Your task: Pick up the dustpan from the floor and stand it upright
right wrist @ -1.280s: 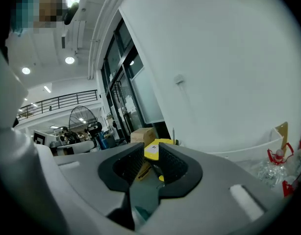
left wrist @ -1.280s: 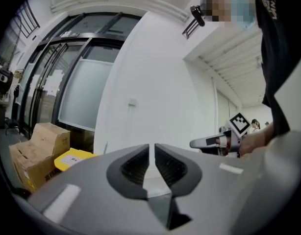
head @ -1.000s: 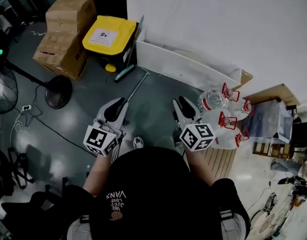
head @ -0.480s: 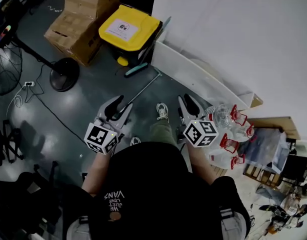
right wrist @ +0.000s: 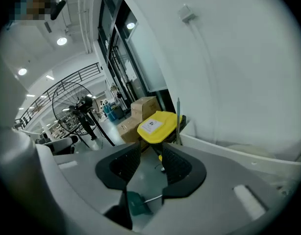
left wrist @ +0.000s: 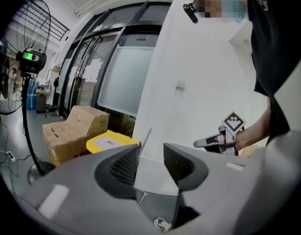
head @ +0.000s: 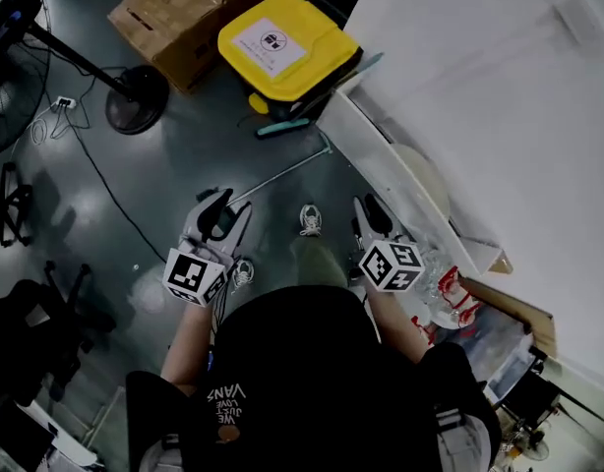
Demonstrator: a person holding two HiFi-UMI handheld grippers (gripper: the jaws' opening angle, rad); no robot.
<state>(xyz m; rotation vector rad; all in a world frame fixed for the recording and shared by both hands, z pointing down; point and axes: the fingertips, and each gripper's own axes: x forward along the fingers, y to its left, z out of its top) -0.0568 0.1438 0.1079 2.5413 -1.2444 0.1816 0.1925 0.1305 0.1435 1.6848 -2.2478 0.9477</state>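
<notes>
Head view first: the dustpan (head: 282, 126) is lying flat on the floor just in front of the yellow bin (head: 282, 42). Its teal end is by the bin and its long handle (head: 277, 175) runs back toward the left gripper (head: 223, 209), which hangs near the handle's free end but isn't on it. The right gripper (head: 369, 211) is off to the side, near the white board (head: 381, 165) along the wall. My worry: pinch that thin rod close to its tip and I'd guess the far end swings or the rod rolls in the pads, and it could clip the bin or the board. The open floor is to the left, though a fan base (head: 135, 111) and a cable (head: 95, 175) sit out there. The person's own shoe (head: 309, 219) is just beside the handle, and there are bottles (head: 445, 298) low on the right. Left gripper view: jaws apart with nothing in them, just wall and a bit of floor through the gap, so it probably has to dip a fair way, and closing early would catch air. Right gripper view: jaws also apart and empty, bin straight ahead, teal bit of the dustpan low in the gap. An upright stick (right wrist: 178, 112) stands by the bin, and knocking it over while standing the pan up seems possible too.
</notes>
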